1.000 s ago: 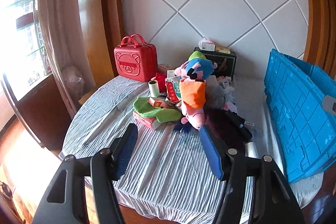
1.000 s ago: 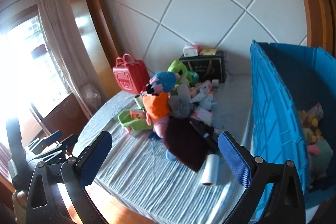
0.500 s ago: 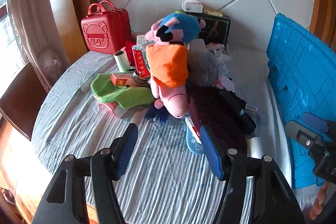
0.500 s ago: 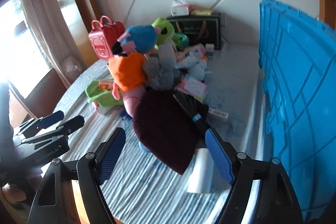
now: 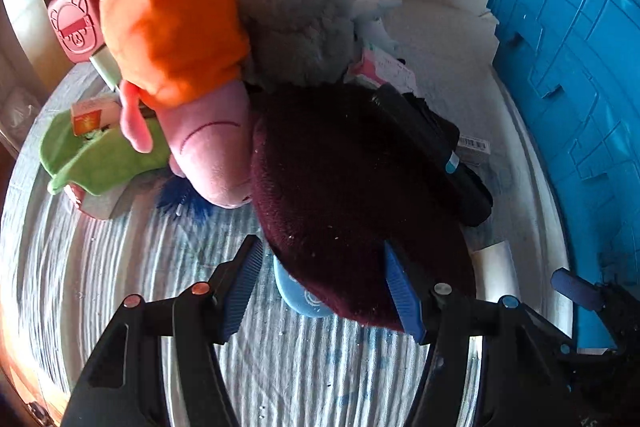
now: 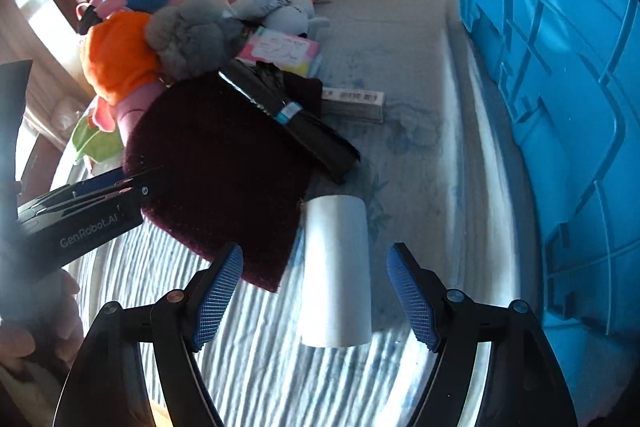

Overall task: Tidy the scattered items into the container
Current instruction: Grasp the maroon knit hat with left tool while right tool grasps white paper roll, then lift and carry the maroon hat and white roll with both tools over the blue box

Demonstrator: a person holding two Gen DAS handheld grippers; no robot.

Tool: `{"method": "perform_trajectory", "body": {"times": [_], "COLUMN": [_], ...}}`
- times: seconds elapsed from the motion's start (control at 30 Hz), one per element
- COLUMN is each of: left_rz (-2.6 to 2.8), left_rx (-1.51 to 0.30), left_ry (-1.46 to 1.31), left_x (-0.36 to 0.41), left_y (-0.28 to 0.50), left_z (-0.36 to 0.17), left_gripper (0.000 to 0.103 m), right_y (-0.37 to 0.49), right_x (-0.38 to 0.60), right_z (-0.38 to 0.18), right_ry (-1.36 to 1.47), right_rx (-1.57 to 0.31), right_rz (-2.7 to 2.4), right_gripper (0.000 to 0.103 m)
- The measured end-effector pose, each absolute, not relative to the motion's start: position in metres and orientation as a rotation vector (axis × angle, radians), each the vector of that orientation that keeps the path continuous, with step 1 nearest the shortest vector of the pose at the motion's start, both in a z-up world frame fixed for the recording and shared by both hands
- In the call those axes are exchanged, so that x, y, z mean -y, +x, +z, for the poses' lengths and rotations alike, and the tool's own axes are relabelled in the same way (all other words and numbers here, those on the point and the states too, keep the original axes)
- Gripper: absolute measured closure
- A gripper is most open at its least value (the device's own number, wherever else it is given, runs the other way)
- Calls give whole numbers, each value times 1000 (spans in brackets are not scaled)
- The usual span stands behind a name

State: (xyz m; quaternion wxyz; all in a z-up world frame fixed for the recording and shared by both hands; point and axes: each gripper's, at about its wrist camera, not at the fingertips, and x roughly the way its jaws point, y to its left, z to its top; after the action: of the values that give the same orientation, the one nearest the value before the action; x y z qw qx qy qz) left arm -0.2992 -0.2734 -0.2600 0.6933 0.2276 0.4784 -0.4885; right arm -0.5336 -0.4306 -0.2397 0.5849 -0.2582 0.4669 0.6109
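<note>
Crate (image 5: 568, 67) stands blue at the tabletop's (image 5: 120, 267) right edge. In the left view, the left hand-held gripper (image 5: 322, 287) gapes wide around the maroon cloth's (image 5: 340, 187) near edge. In the right view, the right hand-held gripper (image 6: 314, 293) spreads wide, straddling a white roll (image 6: 336, 271) lying beside that cloth.

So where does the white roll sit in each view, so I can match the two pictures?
Left wrist: the white roll shows only as a sliver at lower right, just beyond the dark red cloth.
Right wrist: lower centre, lying between the open fingers of the right tool.
Shared landmark: the blue crate along the right edge of both.
</note>
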Motion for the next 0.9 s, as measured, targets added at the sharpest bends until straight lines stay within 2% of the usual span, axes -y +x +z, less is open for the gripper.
{"method": "perform_trajectory", "body": {"times": [0.33,0.43,0.47,0.5,0.53,0.6,0.67,0.9], "left_rz": [-1201,-1239,-1239,-1242,-1247,-1268,-1275,-1276], "left_rx": [-1022,-995,-976,-959,-948,-944,-895,-715], "left_ry": [528,517,524,533,538,529,521,461], "left_x": [286,285,285,285,283,277,268,233], "left_y": [-318,-323,-326,-327,-329,-326,-327,-320], "left_z": [-285,-285,-284,-284,-281,-274,-260,-194], "left_gripper": [42,59,64,67,72,86,89,91], "right_y": [-533,-533,-533,-534,-537,-541,-543,-551], "right_x": [426,425,425,425,424,423,423,432], "right_z": [-284,-291,-293,-293,-293,-291,-285,-227], "right_ry": [-679,-691,-703,-715,-722,-750,-740,-671], "right_rx": [-1118,-1124,-1123,-1108,-1093,-1077,-1081,-986], "right_rz": [1356,1345,1351,1361,1375,1398,1425,1546], "right_gripper": [28,35,42,43,58,58,58,58]}}
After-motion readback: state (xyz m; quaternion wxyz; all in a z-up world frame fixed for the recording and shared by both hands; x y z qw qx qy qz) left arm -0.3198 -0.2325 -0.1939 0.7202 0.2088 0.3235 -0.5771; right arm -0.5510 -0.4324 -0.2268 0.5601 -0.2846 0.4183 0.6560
